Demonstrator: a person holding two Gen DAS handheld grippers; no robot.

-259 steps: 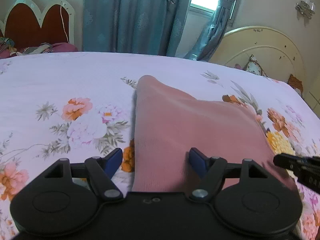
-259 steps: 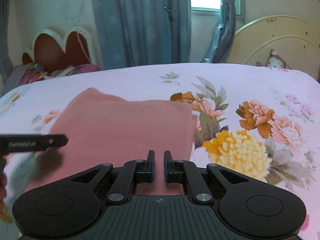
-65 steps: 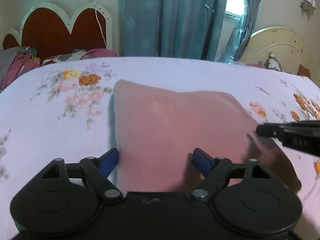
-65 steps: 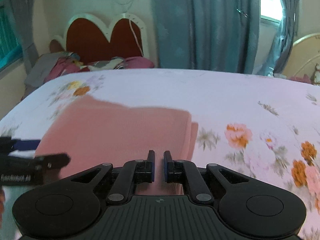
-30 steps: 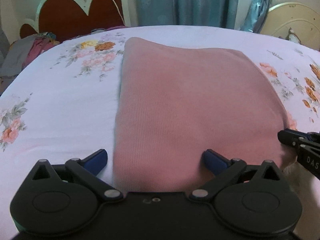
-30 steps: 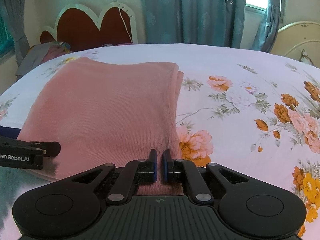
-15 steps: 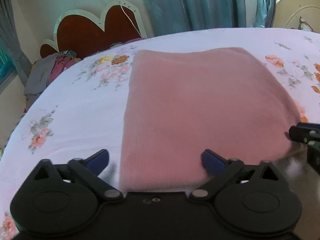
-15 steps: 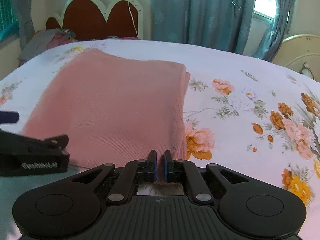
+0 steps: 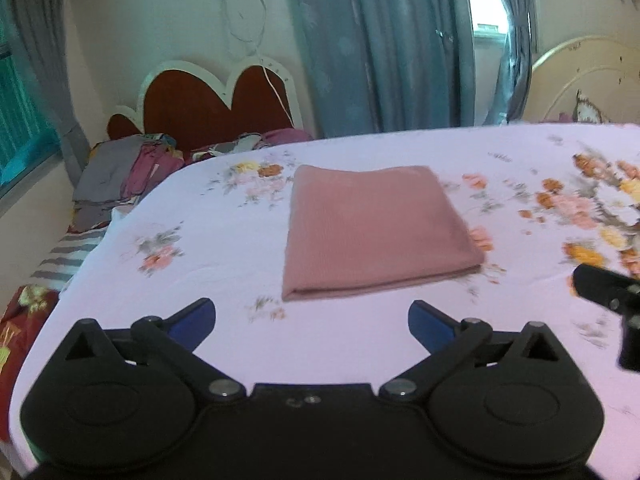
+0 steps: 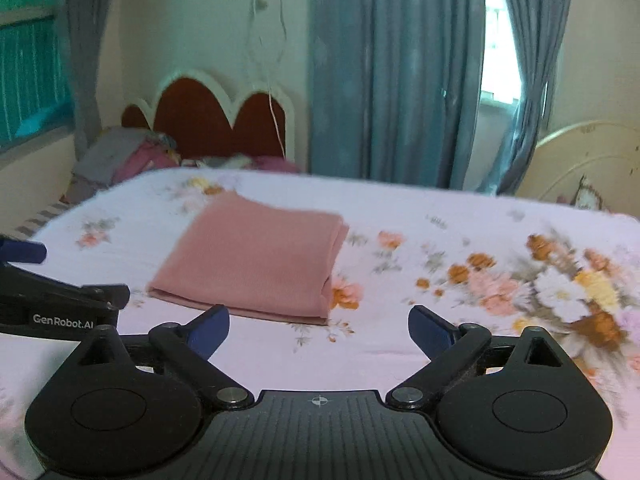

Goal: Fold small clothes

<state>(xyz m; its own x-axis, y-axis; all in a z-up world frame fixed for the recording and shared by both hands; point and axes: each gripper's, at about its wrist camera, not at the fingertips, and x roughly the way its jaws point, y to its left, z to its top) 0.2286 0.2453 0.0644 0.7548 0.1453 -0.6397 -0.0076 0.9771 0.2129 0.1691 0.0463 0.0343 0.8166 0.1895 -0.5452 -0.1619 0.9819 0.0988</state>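
one pink garment (image 9: 372,228), folded square, flat on floral bedsheet (image 9: 224,248)

Daylight comes in through the window (image 9: 486,4) between the blue curtains (image 9: 376,44), and that strip is blown out to white in both views. The rest of the room is softly lit, a bit dim and greenish toward the walls. Shadows on the bed sheet (image 9: 224,248) are faint. The right wrist view is noticeably smeared, flowers (image 10: 560,292) and the pink cloth (image 10: 256,256) look soft there; the left wrist view is sharper, though its right edge blurs. Fisheye bends the bed edge and darkens the top corners.
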